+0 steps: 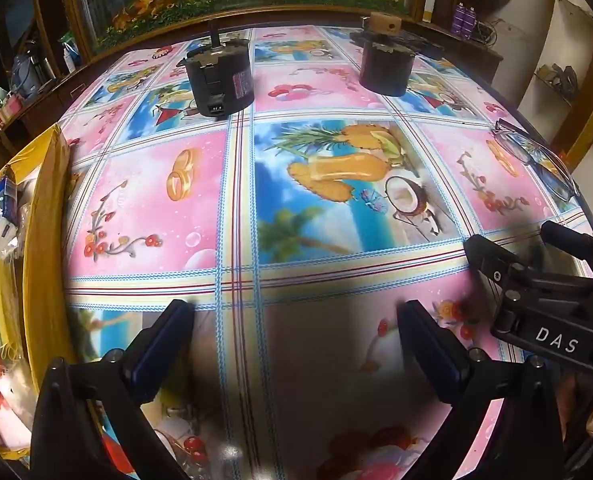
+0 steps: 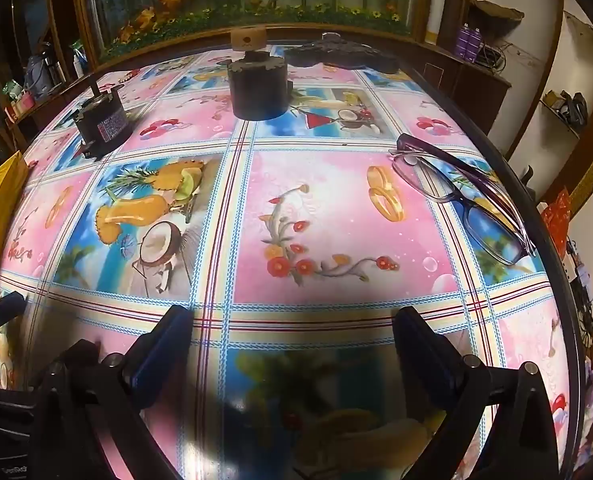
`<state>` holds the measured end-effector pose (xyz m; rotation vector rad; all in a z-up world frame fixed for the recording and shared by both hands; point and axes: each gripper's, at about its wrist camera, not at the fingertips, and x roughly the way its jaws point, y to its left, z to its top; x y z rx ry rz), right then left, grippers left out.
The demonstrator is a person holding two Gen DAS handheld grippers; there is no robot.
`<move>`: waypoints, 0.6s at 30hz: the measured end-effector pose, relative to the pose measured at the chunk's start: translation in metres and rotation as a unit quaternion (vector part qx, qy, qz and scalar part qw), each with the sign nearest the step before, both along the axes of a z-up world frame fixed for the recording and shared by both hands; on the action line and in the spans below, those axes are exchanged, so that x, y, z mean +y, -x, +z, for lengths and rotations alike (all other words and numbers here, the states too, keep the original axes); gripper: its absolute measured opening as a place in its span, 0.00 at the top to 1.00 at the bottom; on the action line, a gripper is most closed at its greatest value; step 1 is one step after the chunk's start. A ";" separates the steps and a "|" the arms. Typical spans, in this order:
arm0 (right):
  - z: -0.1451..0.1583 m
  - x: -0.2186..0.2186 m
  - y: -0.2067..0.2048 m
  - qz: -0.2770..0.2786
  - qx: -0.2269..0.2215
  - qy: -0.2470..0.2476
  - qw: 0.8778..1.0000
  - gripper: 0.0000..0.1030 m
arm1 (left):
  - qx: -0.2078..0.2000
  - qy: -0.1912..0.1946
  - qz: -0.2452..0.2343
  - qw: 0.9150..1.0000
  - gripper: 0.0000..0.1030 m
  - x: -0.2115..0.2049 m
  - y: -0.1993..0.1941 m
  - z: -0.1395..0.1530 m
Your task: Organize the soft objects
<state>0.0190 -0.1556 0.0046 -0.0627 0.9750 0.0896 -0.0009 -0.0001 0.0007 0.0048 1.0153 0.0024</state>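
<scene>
Grippers tilted steeply downward over the patterned tablecloth (image 1: 176,208). Left gripper (image 1: 296,312): jaws spread fully wide, nothing between them, no contact with the cloth visible. Right gripper (image 2: 292,320): same condition, jaws fully apart and empty; its body shows at the right edge of the left wrist view. Soft items lie in the yellow container (image 1: 44,216) at the table's left edge, well apart from both grippers. Eyeglasses (image 2: 468,196) rest toward the right edge.
</scene>
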 end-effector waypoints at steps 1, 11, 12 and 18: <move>0.000 0.000 0.000 0.000 0.000 -0.004 1.000 0.01 | 0.000 0.001 0.000 1.000 0.00 0.000 0.000 0.000; 0.000 0.001 -0.001 0.001 -0.001 0.001 1.000 0.01 | 0.000 0.001 0.000 1.000 0.00 0.000 0.000 0.000; 0.000 0.001 -0.001 0.001 -0.002 0.001 1.000 0.01 | 0.000 0.001 0.000 1.000 0.00 0.000 0.000 0.000; 0.000 0.001 -0.001 0.001 -0.002 0.000 1.000 0.01 | 0.000 0.001 0.000 1.000 0.00 0.000 0.000 0.000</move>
